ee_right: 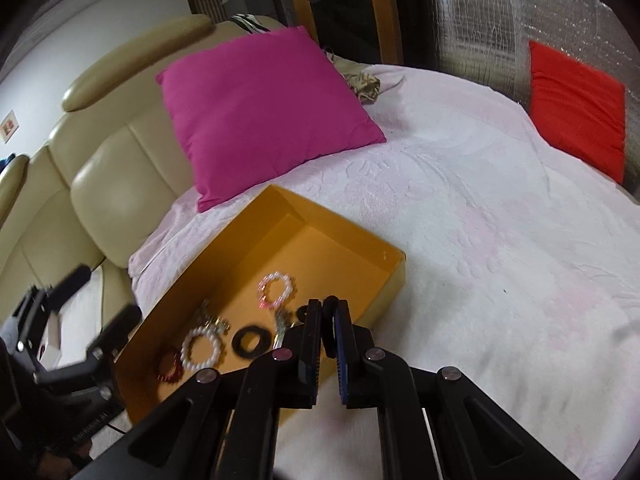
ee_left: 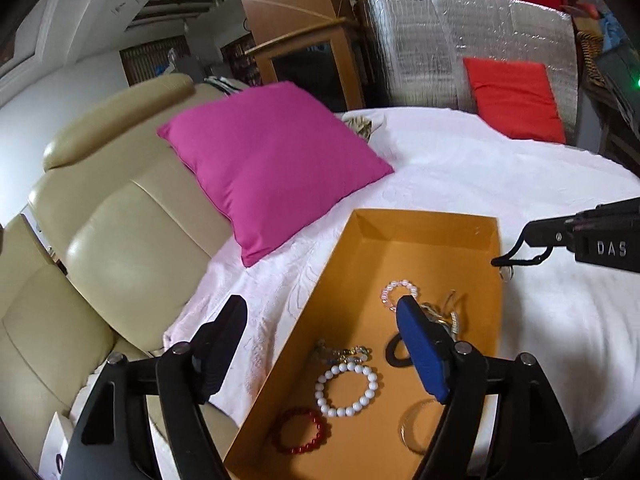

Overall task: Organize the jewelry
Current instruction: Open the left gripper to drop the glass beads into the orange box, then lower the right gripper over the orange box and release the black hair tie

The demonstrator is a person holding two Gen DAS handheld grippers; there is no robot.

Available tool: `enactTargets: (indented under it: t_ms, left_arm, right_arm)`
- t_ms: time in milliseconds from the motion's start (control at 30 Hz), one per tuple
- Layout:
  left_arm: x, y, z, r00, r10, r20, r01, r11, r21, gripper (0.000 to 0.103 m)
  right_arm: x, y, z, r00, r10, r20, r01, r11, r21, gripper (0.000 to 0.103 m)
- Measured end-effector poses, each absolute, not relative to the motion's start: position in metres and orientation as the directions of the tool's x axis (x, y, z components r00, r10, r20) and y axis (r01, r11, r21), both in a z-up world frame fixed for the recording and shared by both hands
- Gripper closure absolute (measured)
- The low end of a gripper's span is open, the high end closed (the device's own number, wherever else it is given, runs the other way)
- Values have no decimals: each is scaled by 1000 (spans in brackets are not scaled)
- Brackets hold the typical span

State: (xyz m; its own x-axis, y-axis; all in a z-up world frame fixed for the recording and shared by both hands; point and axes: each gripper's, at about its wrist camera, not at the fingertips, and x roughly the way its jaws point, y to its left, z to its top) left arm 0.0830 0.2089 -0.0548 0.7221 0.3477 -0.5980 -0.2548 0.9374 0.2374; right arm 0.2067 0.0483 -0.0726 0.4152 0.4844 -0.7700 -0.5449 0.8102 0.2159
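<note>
Bracelets (ee_left: 347, 389) below parted jaws (boxed)

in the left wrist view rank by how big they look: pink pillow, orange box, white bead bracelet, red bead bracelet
1. pink pillow
2. orange box, close behind; it is partly hidden by the gripper, so the top two are unsure
3. white bead bracelet
4. red bead bracelet, slightly smaller

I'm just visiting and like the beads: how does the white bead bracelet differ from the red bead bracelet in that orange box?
The white bead bracelet forms a larger ring than the red bead bracelet. Its beads are pale, glossy and look bigger; the red bracelet's are dark red and look smaller. The white bracelet lies further into the orange cardboard box, the red one nearer the camera. Both lie flat on the box floor as closed loops, untouched by either gripper.
</note>
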Motion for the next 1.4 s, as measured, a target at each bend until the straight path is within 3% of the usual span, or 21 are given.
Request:
enactTargets:
  t_ms: [400, 733, 833, 867, 900, 1033, 1133, 1300, 1400]
  left_arm:
    - [27, 182, -8, 753, 357, -553, -293, 934, 205, 21]
    - [-5, 155, 15, 773, 450, -447, -339, 889, 309, 14]
    - [-1, 154, 11, 773, 427, -469, -310, 900, 307, 13]
    - [3, 157, 5, 768, 424, -480, -303, 901, 311, 13]
    - [5, 158, 1, 762, 428, -487, -304, 899, 315, 13]
    - [14, 175, -25, 726, 418, -546, -309, 908, 284, 13]
    - [20, 189, -42, 695, 412, -590, -319, 911, 260, 13]
    - [23, 202, -60, 675, 425, -603, -329, 905, 270, 13]
    - [21, 208, -64, 676, 414, -610, -326, 910, 256, 13]
  right_arm:
    - [134, 6, -28, 472, 496, -729, -584, 795, 163, 92]
    - [108, -29, -5, 504, 501, -703, -568, 806, 167, 89]
    - [115, -39, -15, 494, 517, -699, -560, 804, 199, 65]
    - [118, -42, -21, 486, 523, -701, -558, 803, 212, 44]
    - [123, -45, -29, 478, 528, -702, -553, 802, 226, 36]
    - [156, -55, -87, 374, 522, -767, -495, 811, 310, 37]
    - [175, -53, -128, 311, 491, -813, -449, 830, 330, 52]
    - [190, -36, -172, 294, 444, -847, -426, 854, 300, 55]
    - [193, -19, -192, 281, 408, -868, -451, 855, 256, 68]
